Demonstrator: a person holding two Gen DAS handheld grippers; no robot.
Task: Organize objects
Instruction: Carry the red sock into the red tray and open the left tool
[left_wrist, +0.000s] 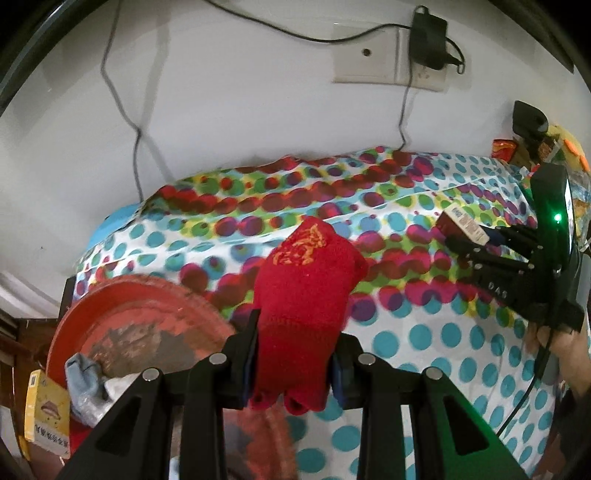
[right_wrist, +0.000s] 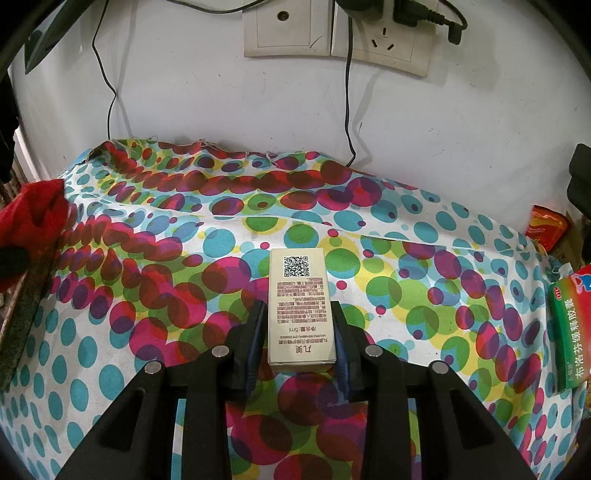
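My left gripper (left_wrist: 295, 332) is shut on a red sock (left_wrist: 306, 288) with a gold pattern and holds it above the polka-dot cloth (left_wrist: 424, 350), next to a red plate (left_wrist: 147, 325). My right gripper (right_wrist: 297, 325) is shut on a small white box (right_wrist: 299, 306) with a QR code and holds it over the cloth (right_wrist: 424, 295). The right gripper (left_wrist: 465, 240) with the box (left_wrist: 463, 221) also shows at the right of the left wrist view. The red sock (right_wrist: 33, 214) shows at the left edge of the right wrist view.
The worn red plate holds a blue-grey rag (left_wrist: 83, 380); a yellow box (left_wrist: 46, 413) stands beside it. A green medicine box (right_wrist: 570, 332) and a red packet (right_wrist: 546, 225) lie at the cloth's right edge. Cables and wall sockets (right_wrist: 332, 33) are behind.
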